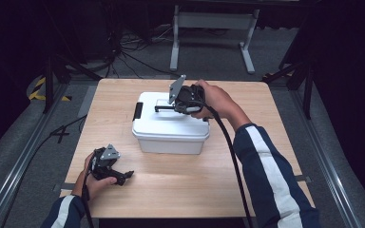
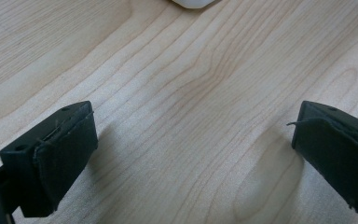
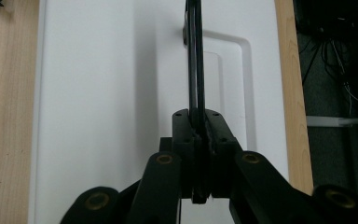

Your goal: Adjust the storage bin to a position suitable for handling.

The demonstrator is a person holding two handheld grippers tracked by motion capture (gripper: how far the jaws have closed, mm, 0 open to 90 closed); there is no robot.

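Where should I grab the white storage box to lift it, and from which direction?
Take the thin black carry handle raised over the lid of the white storage box, coming from above. It stands edge-up, slim enough for flat pads; the right gripper is already shut on it. The left gripper rests open on the table.

A recording lab: a bare wooden desk [image 1: 123, 199] on grey carpet [image 1: 24, 156], with black curtains [image 1: 9, 38], loose cables [image 1: 123, 52], floor rails [image 1: 9, 190] and hazard tape [image 1: 38, 88].
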